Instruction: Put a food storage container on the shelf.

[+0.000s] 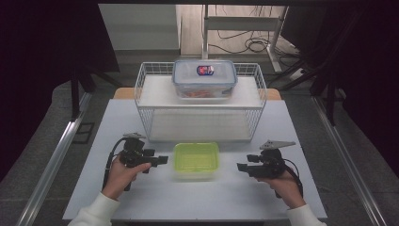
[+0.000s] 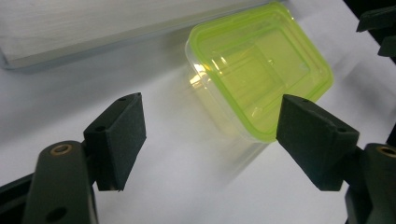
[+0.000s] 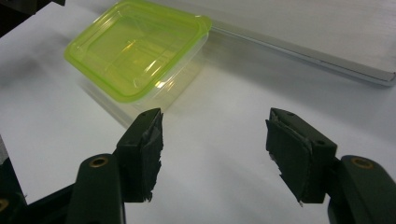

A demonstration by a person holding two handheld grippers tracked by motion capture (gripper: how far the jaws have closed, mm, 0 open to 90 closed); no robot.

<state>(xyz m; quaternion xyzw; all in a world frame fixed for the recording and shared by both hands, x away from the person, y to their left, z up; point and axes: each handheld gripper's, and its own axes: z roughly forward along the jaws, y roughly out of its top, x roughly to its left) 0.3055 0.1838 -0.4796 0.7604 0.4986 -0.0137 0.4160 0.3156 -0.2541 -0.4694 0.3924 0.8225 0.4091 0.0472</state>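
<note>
A clear plastic box with a lime-green lid (image 1: pixel 196 160) rests on the white table between my two grippers. My left gripper (image 1: pixel 162 160) is held just left of it, jaws wide apart with nothing between them; the left gripper view has the box (image 2: pixel 259 67) ahead and to the right of my left gripper (image 2: pixel 224 135). My right gripper (image 1: pixel 241 167) sits right of the box, pointing at it, open and empty. In the right gripper view the green-lidded box (image 3: pixel 135 46) lies ahead to the upper left of my right gripper (image 3: pixel 215 149).
A white wire basket (image 1: pixel 201 103) stands behind the green box. On its top shelf rests a clear lidded container (image 1: pixel 204 78) with orange contents and a red-blue label. The table's front edge lies near the person's sleeves; dark floor and cables lie beyond.
</note>
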